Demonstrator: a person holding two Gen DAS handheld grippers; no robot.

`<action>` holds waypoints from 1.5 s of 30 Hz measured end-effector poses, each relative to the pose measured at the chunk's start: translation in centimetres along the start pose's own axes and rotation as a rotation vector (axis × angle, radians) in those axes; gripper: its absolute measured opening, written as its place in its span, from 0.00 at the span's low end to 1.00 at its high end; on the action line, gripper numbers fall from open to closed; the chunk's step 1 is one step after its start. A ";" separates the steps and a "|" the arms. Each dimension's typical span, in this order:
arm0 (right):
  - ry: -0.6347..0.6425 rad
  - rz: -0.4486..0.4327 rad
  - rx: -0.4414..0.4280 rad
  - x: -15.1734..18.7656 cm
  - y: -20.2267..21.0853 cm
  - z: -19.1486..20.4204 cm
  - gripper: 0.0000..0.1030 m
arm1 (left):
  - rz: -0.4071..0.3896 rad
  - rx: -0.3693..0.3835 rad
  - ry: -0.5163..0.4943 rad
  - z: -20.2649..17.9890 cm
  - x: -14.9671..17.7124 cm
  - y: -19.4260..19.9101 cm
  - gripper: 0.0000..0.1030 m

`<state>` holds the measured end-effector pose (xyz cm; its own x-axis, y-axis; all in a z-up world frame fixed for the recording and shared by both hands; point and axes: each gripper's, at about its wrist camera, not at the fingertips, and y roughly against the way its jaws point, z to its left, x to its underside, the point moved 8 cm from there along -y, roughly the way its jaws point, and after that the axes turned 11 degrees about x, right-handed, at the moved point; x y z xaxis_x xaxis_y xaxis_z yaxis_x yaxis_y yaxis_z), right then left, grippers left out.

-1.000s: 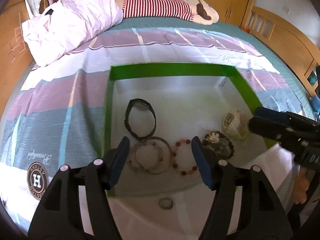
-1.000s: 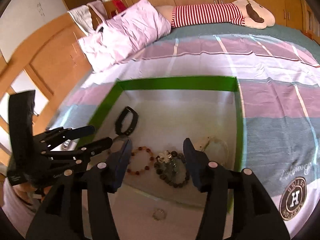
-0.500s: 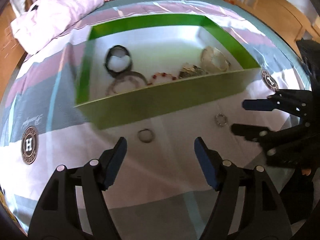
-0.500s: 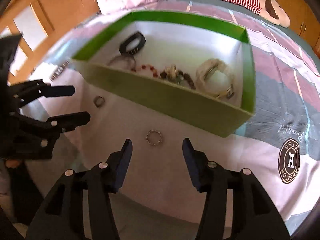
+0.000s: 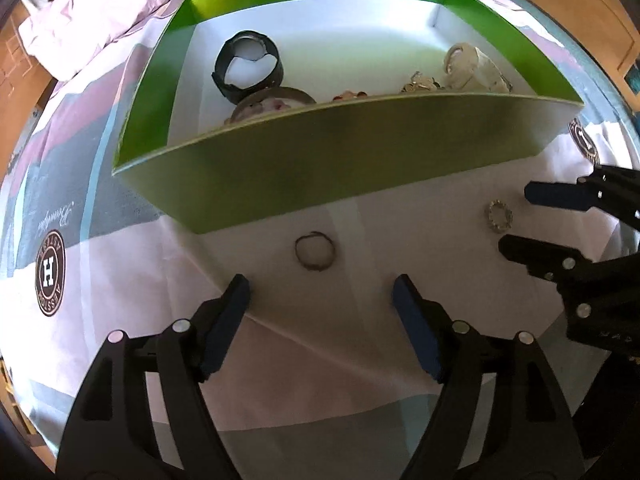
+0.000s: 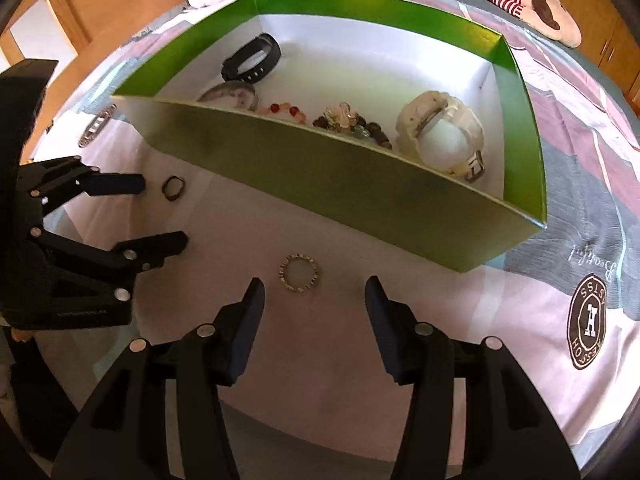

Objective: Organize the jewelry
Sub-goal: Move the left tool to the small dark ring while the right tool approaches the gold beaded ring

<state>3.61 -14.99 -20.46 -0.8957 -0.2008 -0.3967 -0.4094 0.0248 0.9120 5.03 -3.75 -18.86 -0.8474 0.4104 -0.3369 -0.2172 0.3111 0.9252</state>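
Left gripper point(image 5: 320, 294) pointed steeply down over the bedspread point(image 5: 280, 344), jaws opening, nothing between them; plain ring point(image 5: 314, 250) flat on the cloth just beyond the tips, toward 12 o'clock. Right gripper point(image 6: 314, 300) likewise aimed down, jaws parted and empty; studded ring point(image 6: 299, 273) lying on the cloth just ahead of the tips, nearer the left finger, at about 11 o'clock. From the left wrist view, studded ring point(image 5: 499, 216) at 3 o'clock, between the right gripper's fingers point(image 5: 556, 196) seen from the side. From the right wrist view, plain ring point(image 6: 173, 188) at 9 o'clock, just off the upper left-gripper finger point(image 6: 116, 184).

Green box point(image 5: 340, 160) resting on the bed beyond both rings, at 12 o'clock, both rings outside it. Inside: black band point(image 6: 251, 58) at the far left, bangle point(image 6: 230, 94) and red bead bracelet point(image 6: 282, 111) against the near wall, dark bead bracelet point(image 6: 352, 122) beside them, white watch point(image 6: 442, 136) toward the right end. Pink quilt point(image 5: 100, 12) at 10 o'clock beyond the box.
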 end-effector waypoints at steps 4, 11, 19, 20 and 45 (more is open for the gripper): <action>0.016 0.005 0.045 0.2 -0.3 -0.5 0.51 | 0.004 -0.022 0.014 0.7 0.1 0.0 0.77; -0.005 -0.008 0.007 0.2 0.0 -0.8 0.51 | 0.005 -0.038 0.033 1.6 0.2 0.1 0.80; 0.032 -0.075 -0.041 -1.1 -0.2 1.9 0.47 | 0.005 -0.045 0.038 1.7 0.2 0.0 0.82; 0.040 -0.072 -0.034 -1.2 -0.3 1.9 0.35 | 0.005 -0.044 0.038 1.8 0.2 0.0 0.83; -0.067 0.043 -0.074 0.8 0.8 -2.8 0.52 | -0.076 -0.006 -0.054 -0.8 -2.3 -0.6 0.52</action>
<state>3.04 -17.85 -19.75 -0.9227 -0.1350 -0.3612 -0.3589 -0.0413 0.9324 6.70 -5.53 -18.48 -0.8012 0.4315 -0.4146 -0.2824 0.3383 0.8977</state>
